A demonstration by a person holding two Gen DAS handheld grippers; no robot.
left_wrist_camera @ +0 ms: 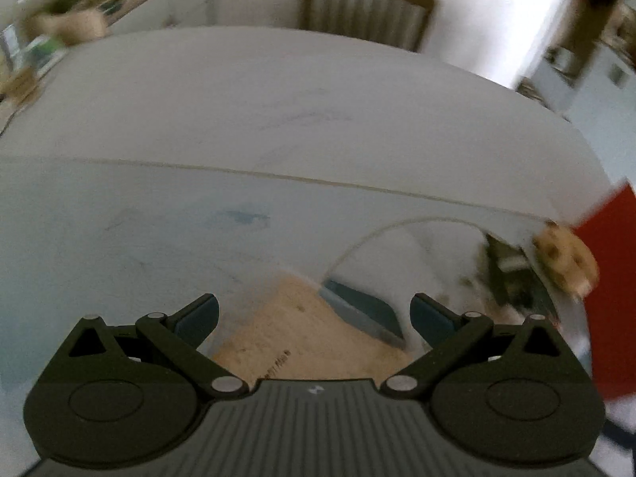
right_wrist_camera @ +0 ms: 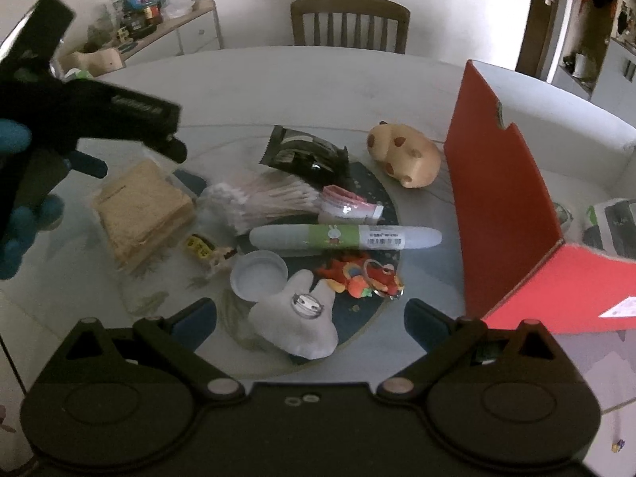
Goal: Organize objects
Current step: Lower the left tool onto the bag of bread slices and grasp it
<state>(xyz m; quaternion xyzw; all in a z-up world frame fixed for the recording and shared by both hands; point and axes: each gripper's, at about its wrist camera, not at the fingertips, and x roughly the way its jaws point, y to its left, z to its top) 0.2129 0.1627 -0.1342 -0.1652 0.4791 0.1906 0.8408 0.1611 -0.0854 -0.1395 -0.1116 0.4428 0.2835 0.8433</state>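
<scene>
While both grippers stand wide open and hold nothing, the left gripper (left_wrist_camera: 314, 314) hangs just above the tan pack (right_wrist_camera: 143, 214), seemingly approaching; next it must lower so its fingers straddle it. The right gripper (right_wrist_camera: 310, 318) waits over the white plush (right_wrist_camera: 296, 326).

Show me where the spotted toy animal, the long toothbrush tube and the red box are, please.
spotted toy animal (right_wrist_camera: 405, 155), right wrist view, on the middle of its tan body.
toothbrush tube (right_wrist_camera: 346, 237), right wrist view, on its green label band.
red box (right_wrist_camera: 501, 183), right wrist view, on its upright red panel.
</scene>
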